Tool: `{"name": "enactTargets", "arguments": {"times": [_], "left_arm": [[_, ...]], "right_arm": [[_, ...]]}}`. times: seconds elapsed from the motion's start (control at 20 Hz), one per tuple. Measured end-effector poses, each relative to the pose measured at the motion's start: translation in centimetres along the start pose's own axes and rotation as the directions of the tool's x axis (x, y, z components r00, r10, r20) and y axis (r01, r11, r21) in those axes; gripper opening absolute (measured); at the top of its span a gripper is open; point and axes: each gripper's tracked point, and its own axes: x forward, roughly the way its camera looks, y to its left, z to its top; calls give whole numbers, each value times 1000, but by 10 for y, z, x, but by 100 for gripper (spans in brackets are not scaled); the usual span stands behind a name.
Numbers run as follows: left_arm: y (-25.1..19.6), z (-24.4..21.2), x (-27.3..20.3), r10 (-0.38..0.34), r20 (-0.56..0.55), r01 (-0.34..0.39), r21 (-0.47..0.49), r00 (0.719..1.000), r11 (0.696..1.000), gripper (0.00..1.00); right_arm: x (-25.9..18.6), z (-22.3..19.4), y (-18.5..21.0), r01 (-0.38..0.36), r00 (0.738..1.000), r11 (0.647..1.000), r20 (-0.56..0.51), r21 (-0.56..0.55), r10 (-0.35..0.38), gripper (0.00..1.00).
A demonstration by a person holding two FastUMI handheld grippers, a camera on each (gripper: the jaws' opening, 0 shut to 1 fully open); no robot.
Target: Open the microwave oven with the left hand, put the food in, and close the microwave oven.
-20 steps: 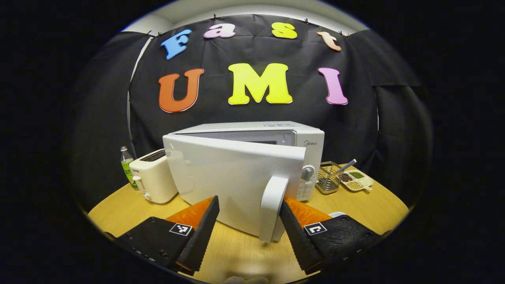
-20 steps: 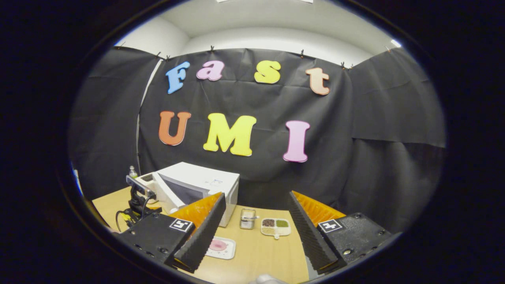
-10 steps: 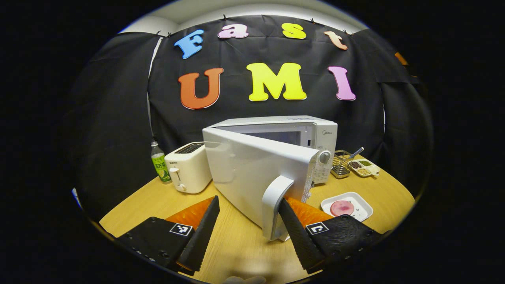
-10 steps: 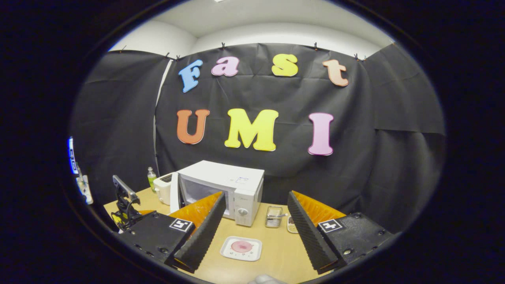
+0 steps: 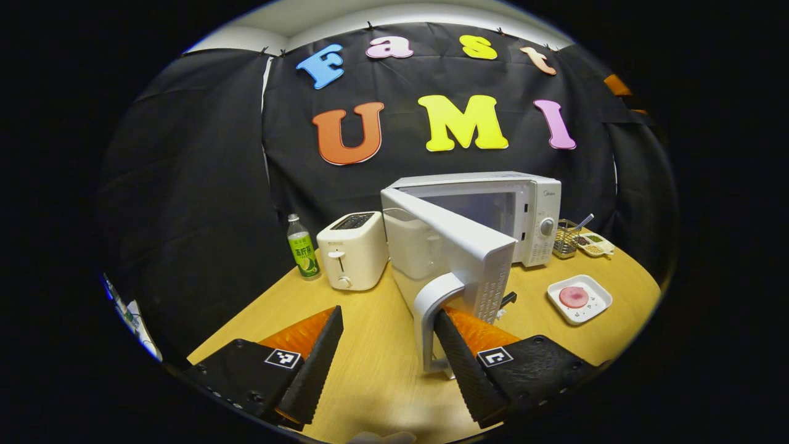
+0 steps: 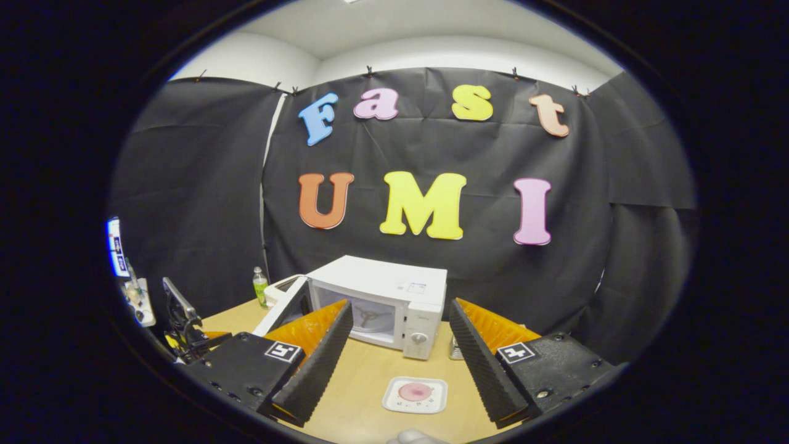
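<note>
White and boxy, the enamelled microwave oven (image 5: 493,209) stands at the back of the pale wooden table (image 5: 370,370), its hinged door (image 5: 450,246) swung well out toward you and the cavity with its turntable open to the right gripper view. Your left gripper (image 5: 388,351) has its fingers spread, one of them hooked just behind the door's curved white handle (image 5: 431,308) without clamping it; judge the door as stiff and light, free on its hinge, so pull from that handle and not the thin edge. Just in front of the microwave lies the food: a pink round slice on a small white square plate (image 6: 414,394), probably light but apt to slide on the smooth wood, so take it by the rim, level. Your right gripper (image 6: 397,364) hangs open above the table, holding nothing, the plate between its fingers farther off. Left of the microwave stand a cream toaster (image 5: 351,250) and a green-labelled bottle (image 5: 302,246); to its right, a wire basket (image 5: 564,237) and a divided dish of grains (image 5: 595,243). The open door looks likeliest to block your path inward.
</note>
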Motion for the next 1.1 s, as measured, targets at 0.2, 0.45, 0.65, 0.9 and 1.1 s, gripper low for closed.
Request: {"name": "enactTargets", "arguments": {"times": [0.2,0.45,0.65,0.9,1.1], "left_arm": [[30,-6,-4,3,-3,-3,-8,1000,1000,89],[75,-12,-8,47,-6,-47,0,999,999,89],[112,-18,-11,112,-25,-112,-4,993,994,89],[109,-7,-34,125,-2,-124,41,992,991,88],[66,12,-57,45,11,-45,14,999,999,89]], "right_arm": [[0,4,21,9,1000,1000,14,-3,-9,100],[5,-6,37,17,1000,999,-8,34,-17,100],[11,-19,29,39,999,998,-31,54,-38,100],[29,-75,-13,93,988,992,-134,81,-82,95],[48,-154,-61,142,952,982,-289,123,-101,93]]}}
